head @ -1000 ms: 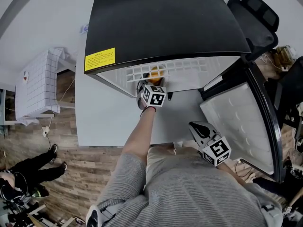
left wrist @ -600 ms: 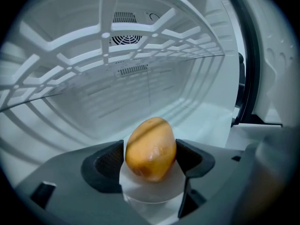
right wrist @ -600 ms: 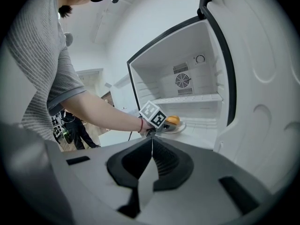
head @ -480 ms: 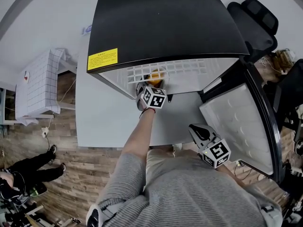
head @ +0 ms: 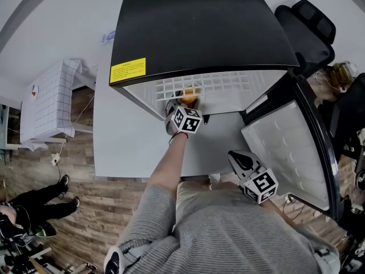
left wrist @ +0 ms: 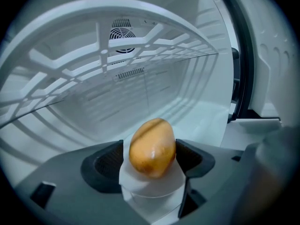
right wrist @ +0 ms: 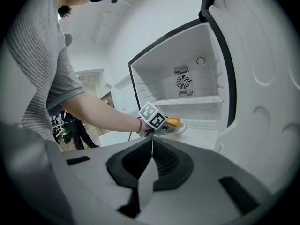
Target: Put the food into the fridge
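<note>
So: the fridge (head: 199,33) is open, with its door (head: 288,153) swung out on the right side. The left gripper (head: 182,104) is at the mouth of the compartment, just under the white grid shelf (left wrist: 103,55). Its jaws are clamped on the near edge of a small white plate (left wrist: 150,191) that carries the food. The right gripper (right wrist: 151,170) hangs back by the person's torso, jaws pressed together with nothing in them.

Step in hand, as I read it: carry the plate in and set it on the compartment floor (left wrist: 197,121).
- Keep the plate level (the food only rests on it, so nothing stops a roll).
- Go in low enough to clear the grid shelf.
- Push back far enough that the plate sits fully on the floor, with no overhang at the front lip.
- Lower until the plate bears on the floor, then open the jaws and back out straight.
- Keep off the right wall on the way in.

The right gripper is free for the door afterwards.

The food (left wrist: 152,146) is a single egg-shaped piece, golden-brown and glossy, with a darker streak up one side. It's likely a bread roll or a potato; I can't tell which. It sits on the plate, in line with the jaws.
</note>
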Demonstrator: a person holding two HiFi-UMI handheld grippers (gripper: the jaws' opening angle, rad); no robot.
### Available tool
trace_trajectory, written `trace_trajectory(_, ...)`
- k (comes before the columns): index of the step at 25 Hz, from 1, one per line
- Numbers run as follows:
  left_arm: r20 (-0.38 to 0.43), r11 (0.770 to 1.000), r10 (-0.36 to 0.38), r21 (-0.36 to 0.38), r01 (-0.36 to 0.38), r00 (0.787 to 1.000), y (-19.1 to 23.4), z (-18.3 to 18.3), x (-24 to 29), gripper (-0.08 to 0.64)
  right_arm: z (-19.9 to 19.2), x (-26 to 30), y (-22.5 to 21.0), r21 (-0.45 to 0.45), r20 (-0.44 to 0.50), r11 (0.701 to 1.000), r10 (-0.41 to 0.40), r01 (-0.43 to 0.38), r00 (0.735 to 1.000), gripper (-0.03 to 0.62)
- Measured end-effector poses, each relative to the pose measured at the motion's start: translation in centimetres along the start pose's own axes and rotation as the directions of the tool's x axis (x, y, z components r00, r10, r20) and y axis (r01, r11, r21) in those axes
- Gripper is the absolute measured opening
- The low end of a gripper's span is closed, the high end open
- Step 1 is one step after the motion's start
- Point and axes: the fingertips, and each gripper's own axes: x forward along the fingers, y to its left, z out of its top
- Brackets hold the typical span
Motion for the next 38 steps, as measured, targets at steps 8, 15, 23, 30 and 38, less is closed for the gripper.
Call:
trace_trajectory(8,0.004,1.000,-0.017,0.025,0.017,1.000,-0.9,-0.1,-0.7,0.339,0.1,-0.1,0.3,-0.002,0.007,1.000,0.004,-0.004,1.000,0.011)
trace_trajectory(15,-0.010,1.000,0.010,0.022,-0.010,1.000,-0.3,-0.6,-1.4,0.339,-0.3,-0.4,0.5,-0.002,0.011,1.000,0.014,-0.014,1.000,0.011)
trace_trajectory(23,-0.001,0.999,0.036,0.004,-0.036,0.999,0.1,-0.7,-2.8,0.339,0.1,-0.5,0.9,-0.010,0.013,1.000,0.025,-0.025,1.000,0.011)
trace_trajectory(30,0.005,0.999,0.046,-0.016,-0.046,0.999,0.1,-0.8,-4.2,0.339,-0.2,-0.5,1.2,-0.013,0.025,0.999,0.044,-0.044,0.999,0.011)
trace_trajectory(38,0.029,0.998,0.036,-0.050,-0.034,0.999,-0.1,-0.7,-6.3,0.336,0.0,-0.7,1.6,-0.012,0.039,0.998,0.060,-0.059,0.997,0.011)
